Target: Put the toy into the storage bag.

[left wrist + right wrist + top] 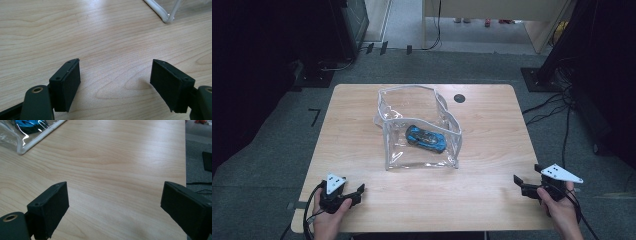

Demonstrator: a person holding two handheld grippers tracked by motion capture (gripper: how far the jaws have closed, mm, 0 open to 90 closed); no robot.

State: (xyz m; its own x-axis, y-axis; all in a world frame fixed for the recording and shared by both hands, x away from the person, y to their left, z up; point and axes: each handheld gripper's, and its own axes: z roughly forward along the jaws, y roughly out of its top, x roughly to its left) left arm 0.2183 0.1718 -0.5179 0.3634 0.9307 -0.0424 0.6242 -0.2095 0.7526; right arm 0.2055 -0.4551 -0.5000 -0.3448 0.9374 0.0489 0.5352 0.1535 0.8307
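Tongs: left (pixel 360 190) and right (pixel 518 182) both released, empty, near surface (pixel 492 145) edge | car (pixel 425 138) inside clear pouch (pixel 452 131), mid-surface | risk: limp pouch wall folds or slides when gripped; car tips out.

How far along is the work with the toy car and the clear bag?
Done: the blue toy car already lies inside the clear bag, whose top stands open. In hand: nothing; the left gripper and right gripper are both open, empty, at the table's near edge, apart from the bag. Left, probably: closing the bag.
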